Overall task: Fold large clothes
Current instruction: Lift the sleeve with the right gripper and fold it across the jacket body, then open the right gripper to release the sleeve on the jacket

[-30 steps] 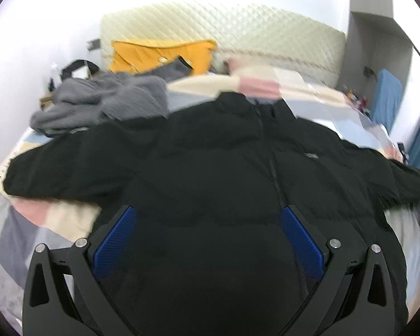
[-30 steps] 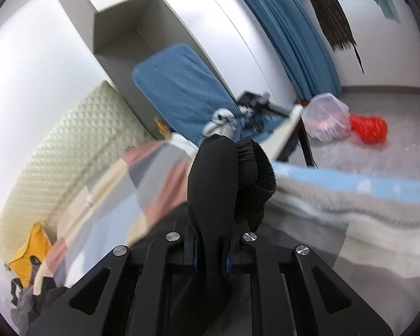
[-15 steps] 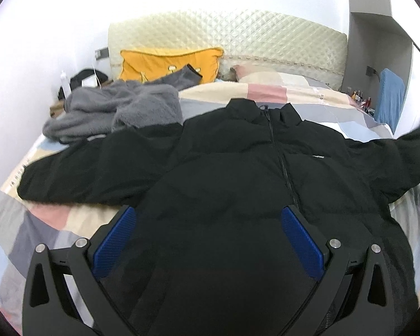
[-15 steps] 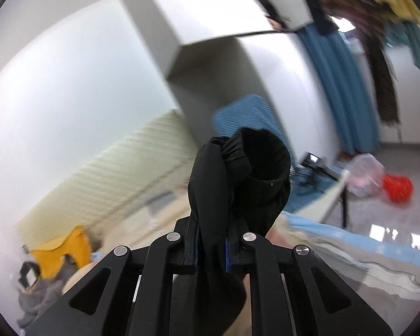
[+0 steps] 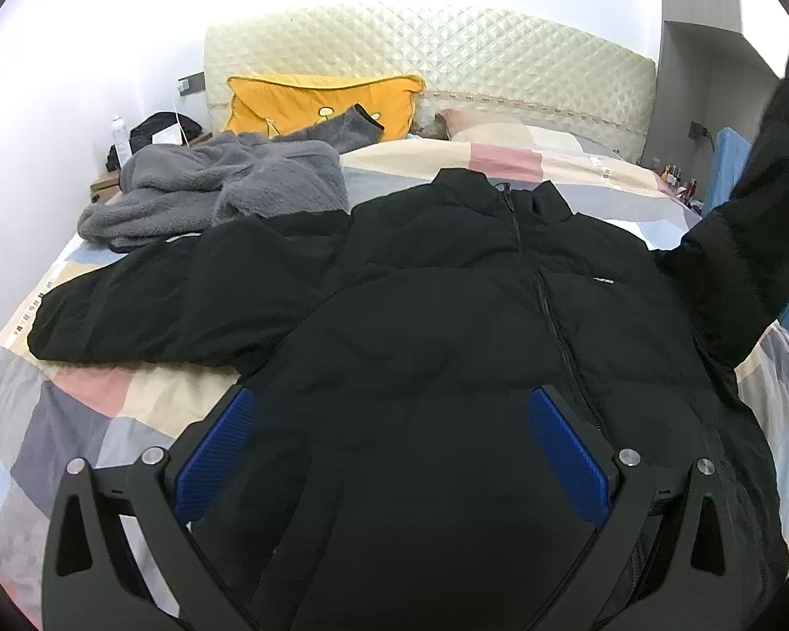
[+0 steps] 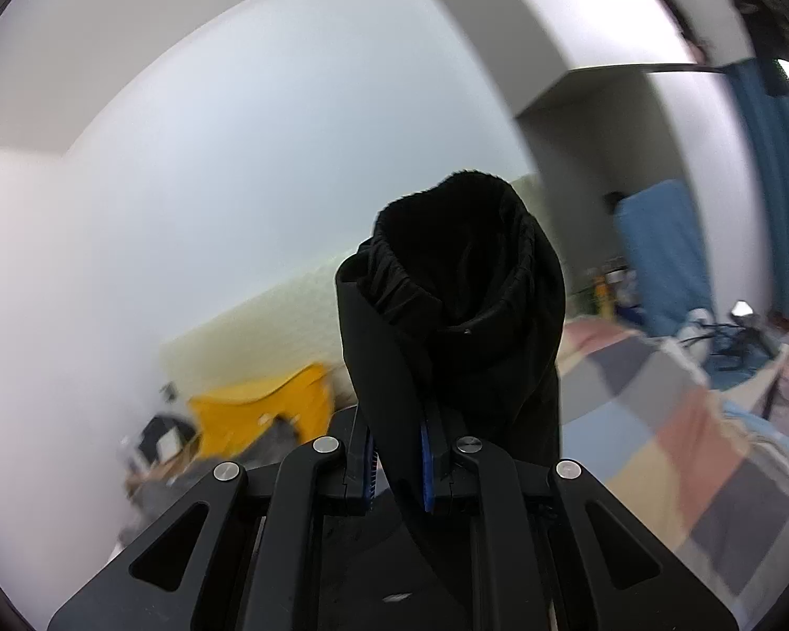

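White walls, quilted cream headboard, patchwork bed, blue curtain, poss. nightstand w/ clutter.

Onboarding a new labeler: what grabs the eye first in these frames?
The black puffer jacket spread across the patchwork bed, filling the left wrist view under the open left gripper. Then its sleeve cuff, pinched in the right gripper and lifted high. The yellow pillow stands out against the headboard.

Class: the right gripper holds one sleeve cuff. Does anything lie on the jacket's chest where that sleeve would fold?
Nothing visible does. The right gripper is shut on the sleeve cuff, lifted clear. The black jacket has a bare chest; the grey fleece lies beyond the other sleeve.
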`<state>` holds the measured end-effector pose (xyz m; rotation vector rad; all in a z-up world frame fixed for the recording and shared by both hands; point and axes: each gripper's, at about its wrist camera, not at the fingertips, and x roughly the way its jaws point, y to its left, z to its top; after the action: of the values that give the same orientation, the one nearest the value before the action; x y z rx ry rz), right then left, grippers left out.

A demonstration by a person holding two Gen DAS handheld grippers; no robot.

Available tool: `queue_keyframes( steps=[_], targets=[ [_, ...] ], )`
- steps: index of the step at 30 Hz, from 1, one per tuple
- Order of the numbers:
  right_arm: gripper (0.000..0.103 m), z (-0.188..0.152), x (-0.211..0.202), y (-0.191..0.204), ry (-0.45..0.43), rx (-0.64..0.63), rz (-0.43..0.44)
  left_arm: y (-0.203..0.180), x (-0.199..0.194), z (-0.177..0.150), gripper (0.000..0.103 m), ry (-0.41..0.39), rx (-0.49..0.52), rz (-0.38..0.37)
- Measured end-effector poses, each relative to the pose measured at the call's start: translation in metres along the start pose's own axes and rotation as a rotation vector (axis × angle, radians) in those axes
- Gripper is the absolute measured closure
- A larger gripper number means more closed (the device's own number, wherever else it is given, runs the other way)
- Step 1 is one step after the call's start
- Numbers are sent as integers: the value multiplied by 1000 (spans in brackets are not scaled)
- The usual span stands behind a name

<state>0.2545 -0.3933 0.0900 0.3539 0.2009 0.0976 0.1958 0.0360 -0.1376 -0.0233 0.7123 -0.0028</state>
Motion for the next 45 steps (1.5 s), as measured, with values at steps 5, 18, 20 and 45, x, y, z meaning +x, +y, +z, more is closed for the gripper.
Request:
queue_keyframes(
  steps=[5,18,20,45],
  targets=[
    [92,-34,36,59,114,-111,96,12,-7,2,0,-2,-30,-21],
    [92,-229,141,161,469,-224,278,75,-9,11,0,16,-94,40],
    [92,-259,152,168,522,-252,286,88,-10,12,0,-2,-117,66],
    [85,-359,156,194,723,-437,292,122,10,5,0,-8,-264,-69]
  ],
)
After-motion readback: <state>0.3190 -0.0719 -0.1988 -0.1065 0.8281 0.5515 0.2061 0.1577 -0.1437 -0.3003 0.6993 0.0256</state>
